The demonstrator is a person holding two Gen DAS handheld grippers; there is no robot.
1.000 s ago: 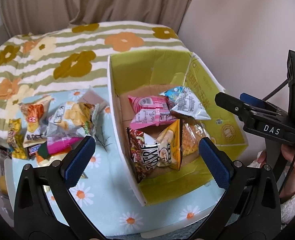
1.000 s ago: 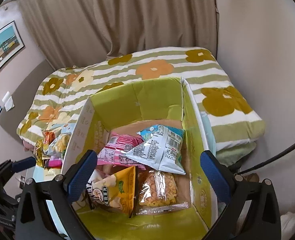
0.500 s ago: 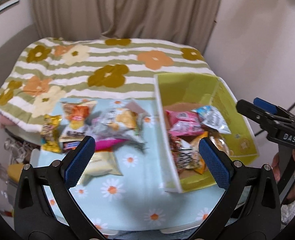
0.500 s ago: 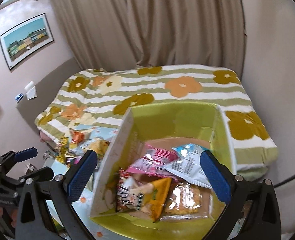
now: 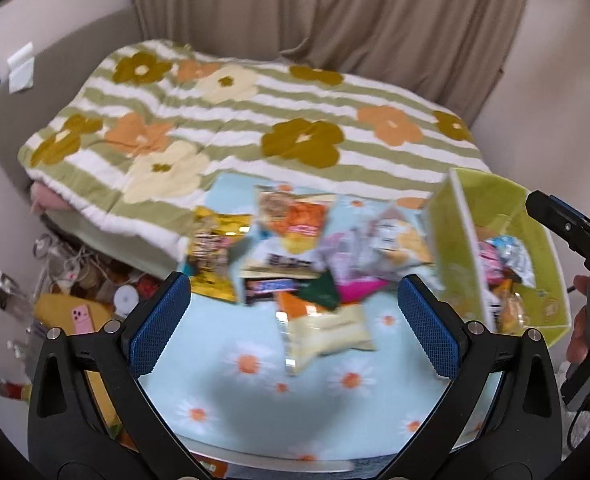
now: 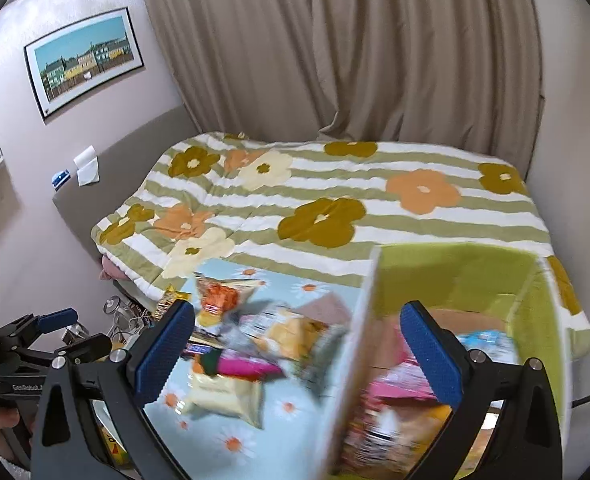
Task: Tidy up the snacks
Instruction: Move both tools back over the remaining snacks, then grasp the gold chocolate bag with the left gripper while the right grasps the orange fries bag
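A pile of loose snack bags [image 5: 295, 256] lies on a light-blue daisy tablecloth [image 5: 255, 384], with a pale yellow bag [image 5: 327, 332] nearest me. My left gripper [image 5: 295, 328] hangs open above that bag, holding nothing. To the right stands a green cardboard box [image 5: 451, 240] with several snack bags [image 5: 507, 256] inside. The right wrist view is blurred: the box [image 6: 447, 276] fills its right side and the pile [image 6: 263, 344] lies left of it. My right gripper [image 6: 301, 356] is open over the box's left wall, empty.
A bed with a striped flower quilt [image 5: 255, 120] lies just beyond the table. Clutter and cables [image 5: 79, 280] sit on the floor at the left. A beige curtain [image 6: 335, 48] and a framed picture [image 6: 83, 56] are on the far walls.
Both views have swung left and up, away from the box toward the snack pile. The left gripper went from over the box to over the loose bags. Both stayed open.
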